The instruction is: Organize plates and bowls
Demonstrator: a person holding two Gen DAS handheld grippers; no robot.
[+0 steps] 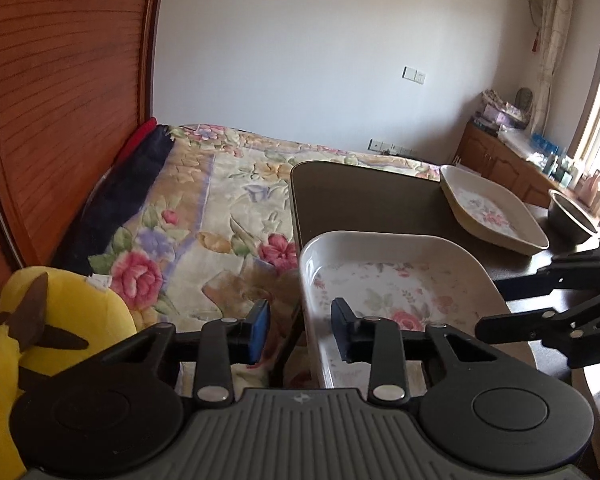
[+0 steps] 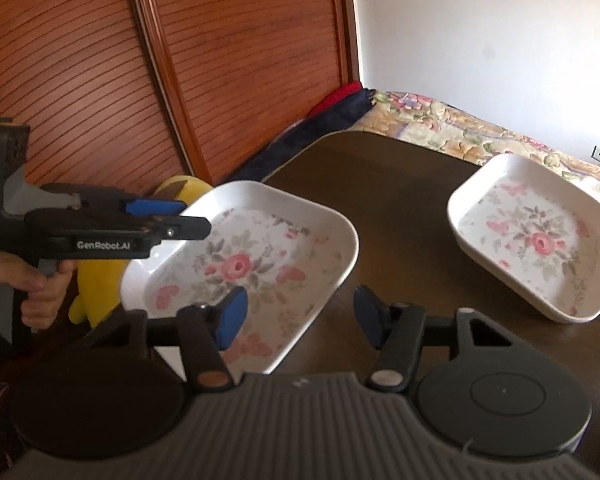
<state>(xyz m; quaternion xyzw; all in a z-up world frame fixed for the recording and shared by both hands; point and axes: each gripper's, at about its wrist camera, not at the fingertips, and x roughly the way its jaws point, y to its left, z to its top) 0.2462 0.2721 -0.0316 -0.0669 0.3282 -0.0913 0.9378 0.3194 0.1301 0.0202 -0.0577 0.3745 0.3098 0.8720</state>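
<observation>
Left gripper (image 1: 300, 330): fingers spread either side of the near dish's left rim, not pinching it.
Right gripper (image 2: 298, 316): fingers spread wide above the near dish's edge, holding nothing.
Near floral dish (image 2: 256, 260): at the dark table's (image 2: 400, 184) near-left corner.
Far floral dish (image 2: 534, 236): farther right, well apart.
Dark bowl (image 1: 568, 212): beyond that.
Bed (image 1: 220, 200): behind.
</observation>
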